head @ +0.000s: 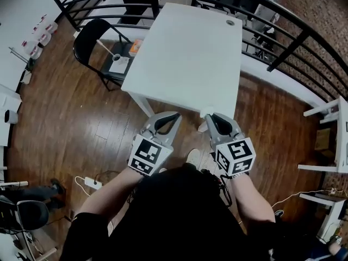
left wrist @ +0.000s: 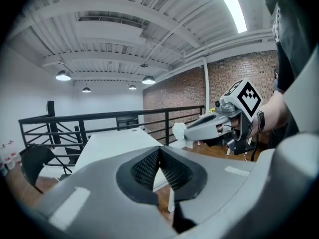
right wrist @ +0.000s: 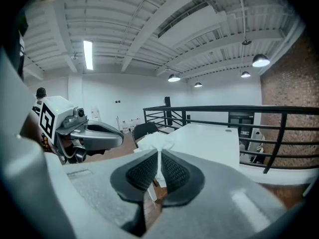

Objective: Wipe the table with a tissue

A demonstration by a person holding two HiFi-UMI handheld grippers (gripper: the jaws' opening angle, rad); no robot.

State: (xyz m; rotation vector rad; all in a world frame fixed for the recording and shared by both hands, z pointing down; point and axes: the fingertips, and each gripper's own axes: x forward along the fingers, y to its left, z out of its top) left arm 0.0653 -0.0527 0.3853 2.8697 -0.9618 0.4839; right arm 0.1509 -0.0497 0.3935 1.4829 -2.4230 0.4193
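Observation:
The white table (head: 185, 53) stands ahead of me, and both grippers hover over the wooden floor just short of its near edge. My right gripper (head: 213, 117) is shut on a crumpled white tissue (head: 206, 112), which sticks up between the pads in the right gripper view (right wrist: 158, 141). My left gripper (head: 173, 117) is shut with nothing between its jaws, and its pads meet in the left gripper view (left wrist: 159, 152). That view also shows the right gripper (left wrist: 192, 132) holding the tissue (left wrist: 178, 133) beside the table (left wrist: 109, 143). The tabletop looks bare apart from a small round fitting (head: 230, 22) at its far corner.
A black chair (head: 89, 42) with a cup and small items on its seat stands at the table's left. A black railing (head: 283, 42) runs behind and to the right. White shelving (head: 331, 140) is at the right. A power strip (head: 89, 182) lies on the floor.

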